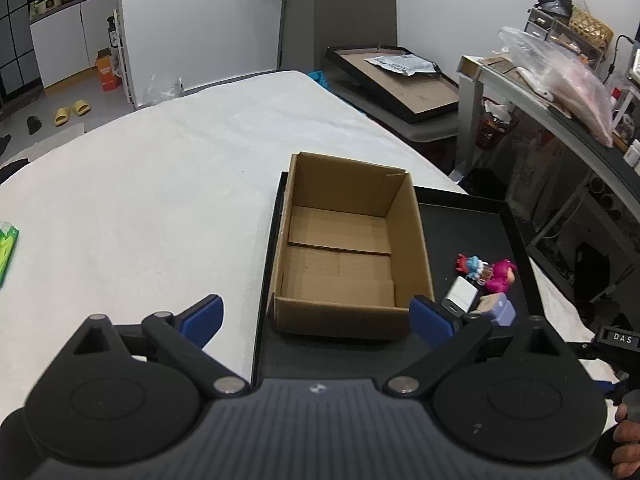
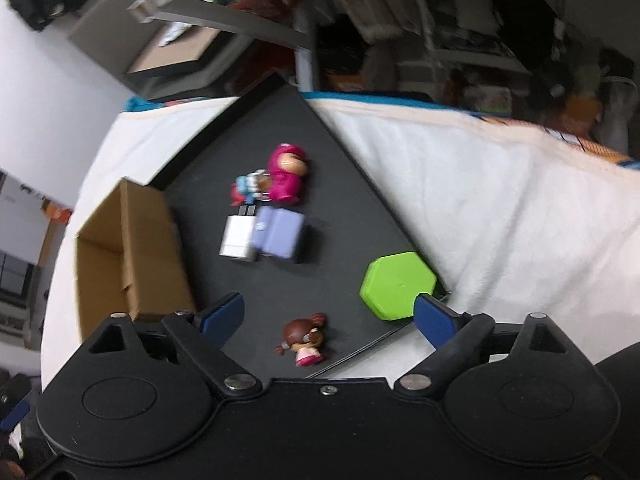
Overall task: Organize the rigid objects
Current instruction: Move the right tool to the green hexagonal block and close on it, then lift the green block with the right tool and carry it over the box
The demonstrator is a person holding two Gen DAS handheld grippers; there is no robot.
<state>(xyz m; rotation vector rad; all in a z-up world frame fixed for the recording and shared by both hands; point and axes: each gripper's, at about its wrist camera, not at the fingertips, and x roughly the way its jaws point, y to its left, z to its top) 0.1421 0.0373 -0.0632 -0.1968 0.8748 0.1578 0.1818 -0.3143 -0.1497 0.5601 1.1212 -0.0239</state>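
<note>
On the white cloth-covered surface point(image 1: 160, 184) a black tray point(image 1: 472, 220) is set, with an open brown cardboard box point(image 1: 340, 252) standing empty at its left end. The left gripper point(image 1: 316, 314) is held with fingers spread apart before the box. Right of the box are seen a white charger block point(image 2: 236, 236), a lilac rectangular block point(image 2: 278, 232), a pink hooded figurine point(image 2: 286, 174), a brown-haired doll figurine point(image 2: 304, 338) and a green hexagonal lid point(image 2: 396, 286). The right gripper point(image 2: 330, 316) is spread apart, nothing held.
</note>
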